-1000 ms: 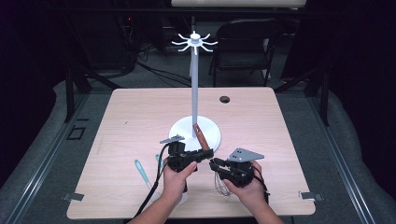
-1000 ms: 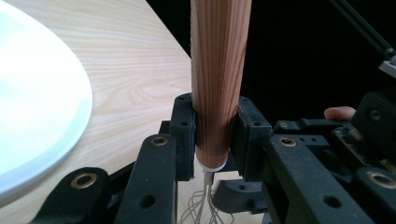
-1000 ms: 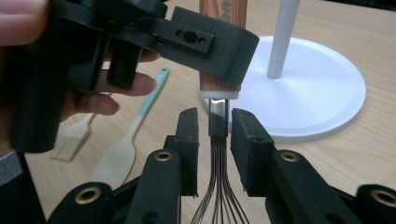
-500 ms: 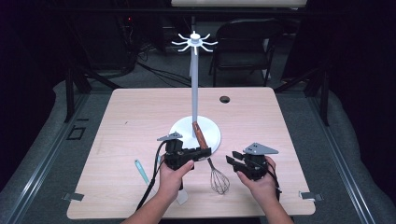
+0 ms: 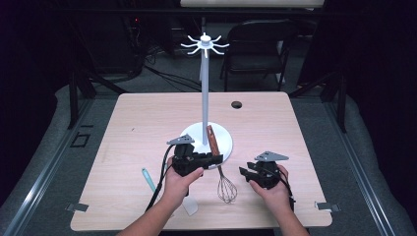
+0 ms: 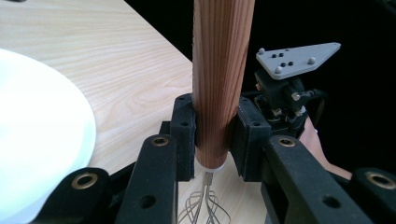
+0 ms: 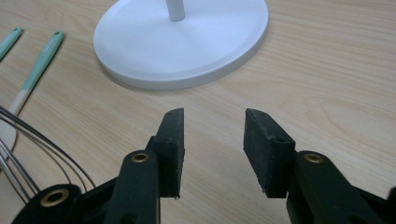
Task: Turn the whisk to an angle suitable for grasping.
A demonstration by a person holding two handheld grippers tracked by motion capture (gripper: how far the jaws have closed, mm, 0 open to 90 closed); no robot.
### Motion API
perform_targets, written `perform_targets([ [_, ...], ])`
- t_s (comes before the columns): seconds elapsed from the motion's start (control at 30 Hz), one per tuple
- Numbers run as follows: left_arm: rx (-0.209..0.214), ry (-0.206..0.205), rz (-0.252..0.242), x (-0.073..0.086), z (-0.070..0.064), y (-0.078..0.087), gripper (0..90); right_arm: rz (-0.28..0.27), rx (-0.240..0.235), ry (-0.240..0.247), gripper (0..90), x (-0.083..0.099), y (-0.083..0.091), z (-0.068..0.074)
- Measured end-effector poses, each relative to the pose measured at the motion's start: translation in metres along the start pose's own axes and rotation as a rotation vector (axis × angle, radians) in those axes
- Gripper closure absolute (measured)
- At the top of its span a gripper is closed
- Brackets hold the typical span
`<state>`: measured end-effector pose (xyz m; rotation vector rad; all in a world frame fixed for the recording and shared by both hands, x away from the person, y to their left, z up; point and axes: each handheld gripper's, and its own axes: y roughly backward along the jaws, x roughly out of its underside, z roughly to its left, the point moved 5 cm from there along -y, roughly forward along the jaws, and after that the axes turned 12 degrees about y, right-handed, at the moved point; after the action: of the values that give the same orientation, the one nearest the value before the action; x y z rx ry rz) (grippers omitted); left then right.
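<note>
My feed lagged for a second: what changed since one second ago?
The right gripper let go of the whisk and drew off to the right, open. The left gripper stayed shut on the whisk's handle. The stand and the spatula did not move.

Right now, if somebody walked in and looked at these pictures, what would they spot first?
Probably the tall white hook stand rising from its round base in the middle of the wooden table, with a ring of empty hooks at the top. Next, the whisk with a wooden handle, clamped in the left gripper just in front of that base. The right gripper sits open beside it, holding nothing.
</note>
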<state>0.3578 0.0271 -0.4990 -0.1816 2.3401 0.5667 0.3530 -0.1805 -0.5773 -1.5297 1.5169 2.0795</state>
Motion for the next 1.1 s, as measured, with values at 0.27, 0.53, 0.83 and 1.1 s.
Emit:
perform_targets([
  [0.27, -0.027, -0.080, 0.043, -0.011, -0.004, 0.009, 73.0, 0.007, 0.004, -0.003, 57.2, 0.002, -0.002, -0.002],
  [0.53, -0.031, -0.162, 0.067, -0.028, -0.013, 0.018, 73.0, 0.017, 0.001, 0.002, 55.9, 0.004, -0.005, 0.000],
  [0.83, -0.047, -0.216, 0.078, -0.054, -0.023, 0.029, 73.0, 0.022, -0.005, 0.002, 55.4, 0.005, -0.007, 0.001],
  [1.1, -0.067, -0.267, 0.092, -0.078, -0.035, 0.038, 73.0, 0.025, -0.004, 0.001, 55.1, 0.006, -0.009, 0.000],
])
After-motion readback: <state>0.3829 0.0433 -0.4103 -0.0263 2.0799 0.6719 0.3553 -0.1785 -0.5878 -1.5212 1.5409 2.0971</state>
